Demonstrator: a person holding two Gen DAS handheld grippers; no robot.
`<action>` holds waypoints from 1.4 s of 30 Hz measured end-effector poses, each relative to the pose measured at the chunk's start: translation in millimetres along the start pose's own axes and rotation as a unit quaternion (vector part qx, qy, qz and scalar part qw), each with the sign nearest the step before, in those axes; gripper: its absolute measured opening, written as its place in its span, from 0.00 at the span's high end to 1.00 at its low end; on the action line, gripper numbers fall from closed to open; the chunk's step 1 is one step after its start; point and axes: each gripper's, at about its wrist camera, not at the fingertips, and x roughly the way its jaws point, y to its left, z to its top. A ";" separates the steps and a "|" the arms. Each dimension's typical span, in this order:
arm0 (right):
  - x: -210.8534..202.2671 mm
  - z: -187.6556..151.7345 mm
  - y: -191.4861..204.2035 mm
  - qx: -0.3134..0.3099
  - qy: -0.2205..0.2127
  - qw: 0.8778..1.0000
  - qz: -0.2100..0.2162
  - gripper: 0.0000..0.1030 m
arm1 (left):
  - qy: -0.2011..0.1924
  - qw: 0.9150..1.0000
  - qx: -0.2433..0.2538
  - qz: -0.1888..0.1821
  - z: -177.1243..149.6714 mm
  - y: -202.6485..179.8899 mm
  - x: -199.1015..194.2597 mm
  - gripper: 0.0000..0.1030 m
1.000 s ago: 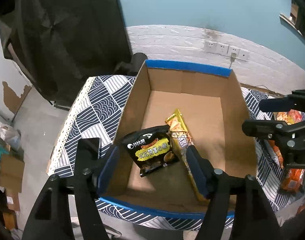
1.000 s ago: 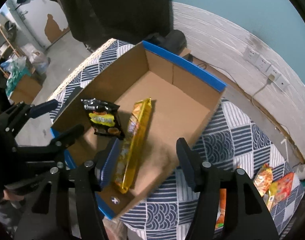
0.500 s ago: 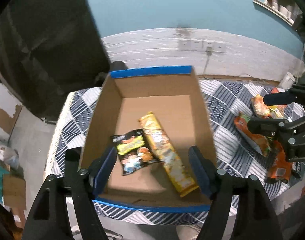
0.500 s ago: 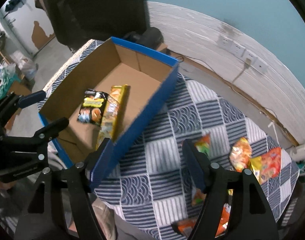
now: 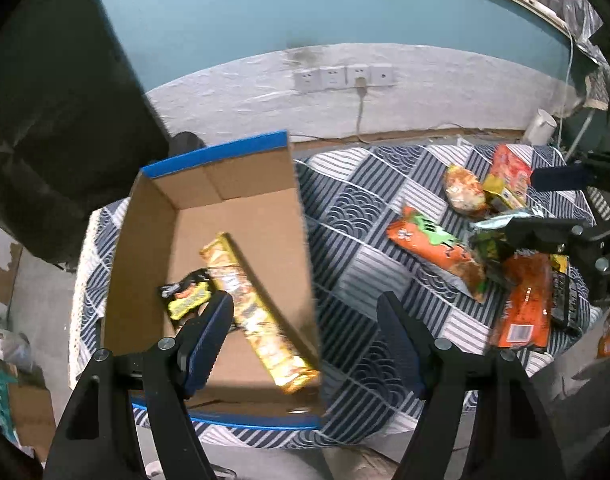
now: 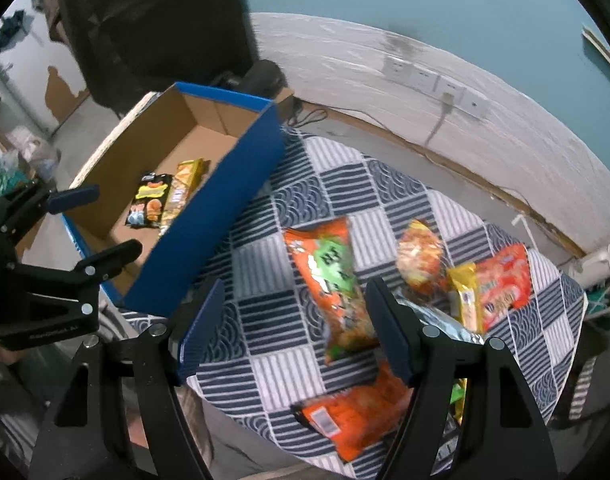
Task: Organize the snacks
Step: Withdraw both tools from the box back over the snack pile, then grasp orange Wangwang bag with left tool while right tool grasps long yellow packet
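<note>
Snacks lie in two groups on the patterned worktop (image 5: pixel 345 216). Left wrist view: the left claw (image 5: pixel 305 332) gapes wide and empty over the cardboard box (image 5: pixel 153 248), its finger hiding part of the black packet (image 5: pixel 185 294) beside the long yellow packet (image 5: pixel 257 312). Right wrist view: the right claw (image 6: pixel 293 330) is wide and empty above the orange-green bag (image 6: pixel 329 276); the box's blue outer wall shows only here, and the silver bag (image 6: pixel 441 322) is partly hidden.

Blue-rimmed brown box (image 5: pixel 225 216), navy-and-white patterned tablecloth (image 6: pixel 273 280), orange-and-green packet (image 6: pixel 329 276), yellow packet (image 5: pixel 257 316).
</note>
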 end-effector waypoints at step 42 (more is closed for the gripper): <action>14.9 -101.8 -201.1 0.151 0.031 0.986 -0.063 0.29 | 0.118 0.991 -0.043 -0.046 44.0 -123.3 93.5 0.25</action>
